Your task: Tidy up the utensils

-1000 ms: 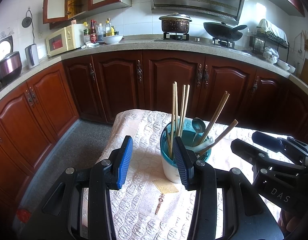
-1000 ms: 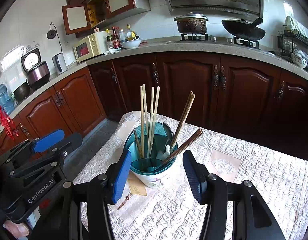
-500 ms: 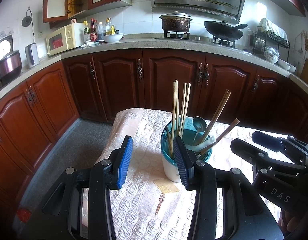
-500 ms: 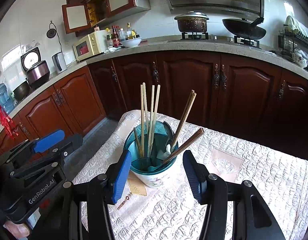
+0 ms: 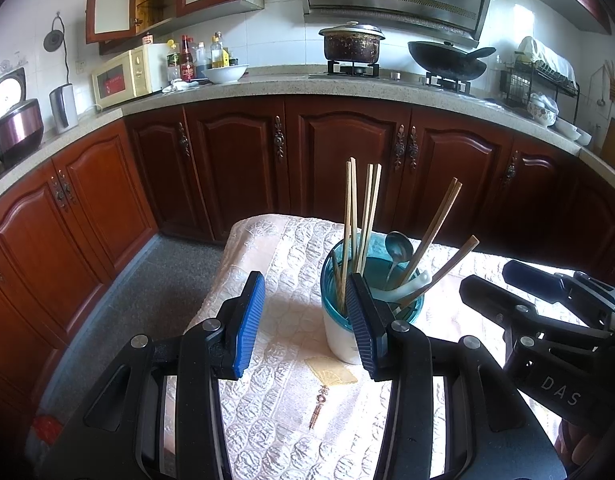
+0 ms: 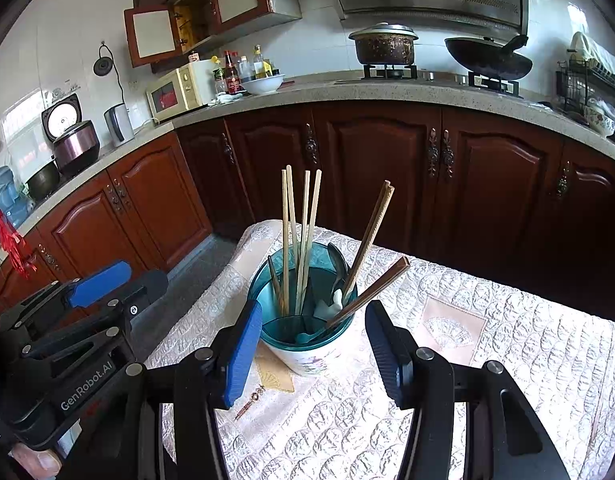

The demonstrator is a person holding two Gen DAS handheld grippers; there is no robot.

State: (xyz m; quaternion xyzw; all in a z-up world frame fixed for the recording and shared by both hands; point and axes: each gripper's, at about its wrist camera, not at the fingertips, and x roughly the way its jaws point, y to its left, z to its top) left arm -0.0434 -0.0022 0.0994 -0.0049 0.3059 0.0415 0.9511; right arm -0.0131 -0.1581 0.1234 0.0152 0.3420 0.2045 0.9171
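A white utensil holder with a teal rim (image 5: 339, 332) (image 6: 307, 354) stands on a small table with a quilted cloth (image 5: 291, 256) (image 6: 507, 360). It holds several light chopsticks (image 5: 361, 216) (image 6: 303, 216), dark wooden chopsticks (image 5: 435, 224) (image 6: 371, 236), a metal spoon (image 5: 397, 246) and a white spoon (image 5: 407, 282). My left gripper (image 5: 305, 320) is open and empty, just left of and in front of the holder. My right gripper (image 6: 313, 354) is open and empty, its fingers standing either side of the holder in view, short of it.
Dark wood kitchen cabinets (image 5: 347, 160) and a stone counter (image 5: 267, 88) curve behind the table, with a microwave (image 5: 127, 74), a pot (image 5: 351, 42) and a wok (image 5: 447, 62). Grey floor (image 5: 155, 280) lies left of the table. A fan-shaped motif (image 5: 331, 376) lies on the cloth.
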